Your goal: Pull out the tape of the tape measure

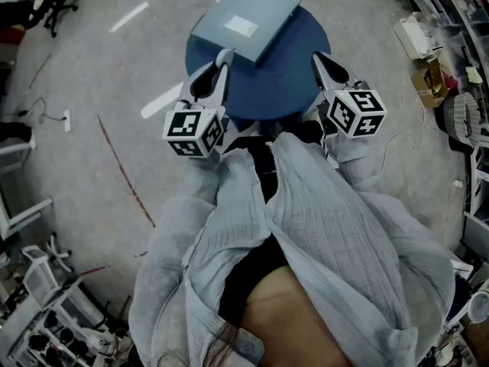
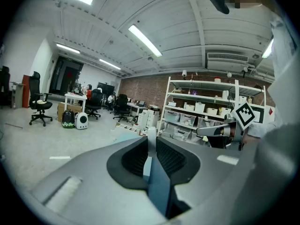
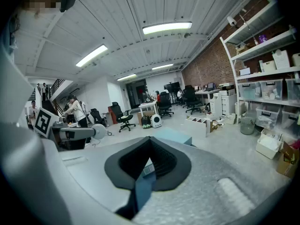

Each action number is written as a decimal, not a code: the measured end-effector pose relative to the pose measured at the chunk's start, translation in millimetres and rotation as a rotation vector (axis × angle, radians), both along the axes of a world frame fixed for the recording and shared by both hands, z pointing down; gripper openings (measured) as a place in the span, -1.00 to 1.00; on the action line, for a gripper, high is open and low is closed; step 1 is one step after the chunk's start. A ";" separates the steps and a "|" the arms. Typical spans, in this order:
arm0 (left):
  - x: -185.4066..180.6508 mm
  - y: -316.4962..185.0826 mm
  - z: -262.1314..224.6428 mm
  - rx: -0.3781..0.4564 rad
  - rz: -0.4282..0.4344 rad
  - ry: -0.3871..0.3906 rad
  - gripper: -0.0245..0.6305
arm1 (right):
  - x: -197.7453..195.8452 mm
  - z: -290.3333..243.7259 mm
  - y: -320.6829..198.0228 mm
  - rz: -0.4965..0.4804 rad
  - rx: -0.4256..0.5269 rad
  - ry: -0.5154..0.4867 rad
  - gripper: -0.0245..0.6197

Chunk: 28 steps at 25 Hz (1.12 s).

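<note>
Crinkled pale shirt (image 1: 321, 228), left tool (image 1: 225, 54) and right tool (image 1: 315, 56) closed, empty, round blue table (image 1: 306, 90), flat box (image 1: 246, 21)

No readable text, number or brand anywhere. Left cube (image 1: 194, 131), right cube (image 1: 357, 113): black-and-white square code patterns only, no letters. Box (image 1: 263, 6) on far side of worktop (image 1: 290, 75): white label (image 1: 241, 27), print too small to read. Shelf bins (image 3: 274, 90), right: nothing legible.
</note>
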<state>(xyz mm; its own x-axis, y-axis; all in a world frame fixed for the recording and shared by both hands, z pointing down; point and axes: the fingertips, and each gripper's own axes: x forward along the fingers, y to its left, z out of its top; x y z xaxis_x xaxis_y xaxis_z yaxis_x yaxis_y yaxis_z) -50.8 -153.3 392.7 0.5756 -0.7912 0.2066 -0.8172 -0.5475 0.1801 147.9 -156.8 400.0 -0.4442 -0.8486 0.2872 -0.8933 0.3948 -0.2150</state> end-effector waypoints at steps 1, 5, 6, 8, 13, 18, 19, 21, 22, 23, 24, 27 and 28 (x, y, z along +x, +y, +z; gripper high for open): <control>-0.1 0.2 0.1 -0.005 0.002 0.003 -0.69 | 0.5 0.8 1.0 0.003 -0.002 -0.001 -0.92; -3.4 0.2 0.7 -0.019 0.001 0.003 -0.69 | -1.7 1.6 4.7 0.006 -0.008 -0.019 -0.92; -4.5 0.2 1.4 -0.020 0.000 0.000 -0.69 | -2.5 1.3 5.6 0.005 -0.008 -0.032 -0.92; -4.7 -0.7 3.4 -0.023 0.000 -0.006 -0.69 | -1.3 1.5 6.6 0.009 -0.008 -0.049 -0.92; -0.8 -4.3 4.3 -0.021 0.006 -0.004 -0.69 | 3.0 3.6 8.4 -0.008 -0.018 -0.045 -0.92; 8.1 -4.3 5.9 -0.030 0.024 0.006 -0.69 | 6.7 6.8 6.9 -0.042 -0.039 -0.044 -0.92; 8.6 -4.3 5.8 -0.031 0.028 0.008 -0.69 | 5.6 6.0 5.6 -0.050 -0.039 -0.044 -0.92; 9.3 -4.2 5.2 -0.032 0.035 0.013 -0.69 | 2.3 3.9 2.9 -0.077 -0.036 -0.047 -0.92; 10.0 -3.7 5.1 -0.034 0.041 0.016 -0.69 | 0.2 2.7 1.7 -0.096 -0.034 -0.049 -0.92; 10.9 -2.9 4.9 -0.037 0.051 0.019 -0.69 | -2.2 1.6 0.6 -0.116 -0.032 -0.051 -0.92; 11.7 -1.9 4.6 -0.039 0.063 0.021 -0.69 | -5.0 0.3 -0.7 -0.135 -0.031 -0.051 -0.92; 13.2 3.1 2.1 -0.039 0.113 0.023 -0.69 | -17.2 -5.0 -3.6 -0.195 -0.027 -0.036 -0.92; 13.7 4.9 1.0 -0.039 0.131 0.030 -0.69 | -22.7 -7.3 -4.2 -0.220 -0.021 -0.029 -0.92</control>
